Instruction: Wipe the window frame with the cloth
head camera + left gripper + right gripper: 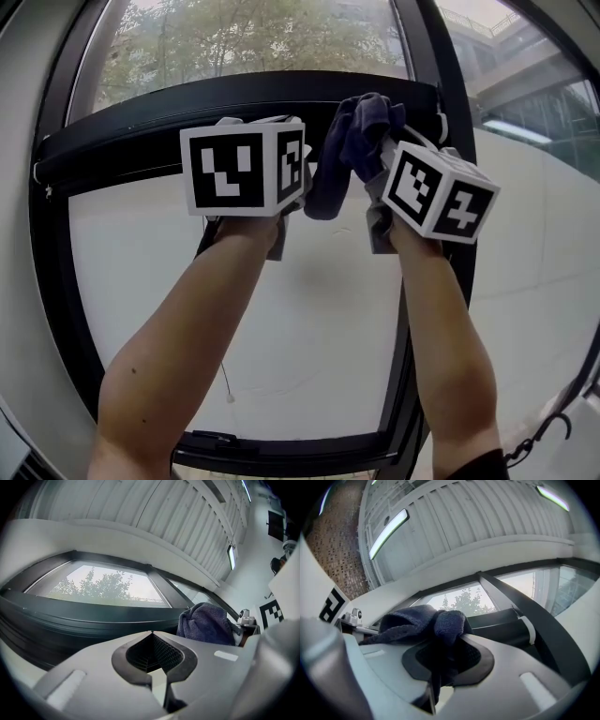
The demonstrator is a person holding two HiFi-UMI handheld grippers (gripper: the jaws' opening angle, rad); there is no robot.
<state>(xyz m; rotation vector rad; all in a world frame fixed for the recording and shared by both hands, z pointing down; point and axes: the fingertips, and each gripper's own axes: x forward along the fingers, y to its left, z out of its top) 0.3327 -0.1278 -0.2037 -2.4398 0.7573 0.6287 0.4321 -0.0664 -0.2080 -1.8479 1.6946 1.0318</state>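
Observation:
A dark blue cloth [354,141] is bunched against the black horizontal bar of the window frame [150,127]. My right gripper [382,150] is shut on the cloth; in the right gripper view the cloth [440,623] spills over the closed jaws of this gripper [446,644], with the frame bar [501,620] just beyond. My left gripper [267,127] is raised just left of the cloth, close to the same bar. Seen in its own view, the left gripper [151,633] is shut with nothing between the jaws, the cloth [206,623] lies to its right and the bar [70,620] ahead.
A black upright mullion [441,56] meets the bar at its right end. Below the bar is a white pane [309,319] with a thin pull cord [229,397]. A black handle [211,438] sits on the lower frame rail. A chain [539,436] hangs at the lower right.

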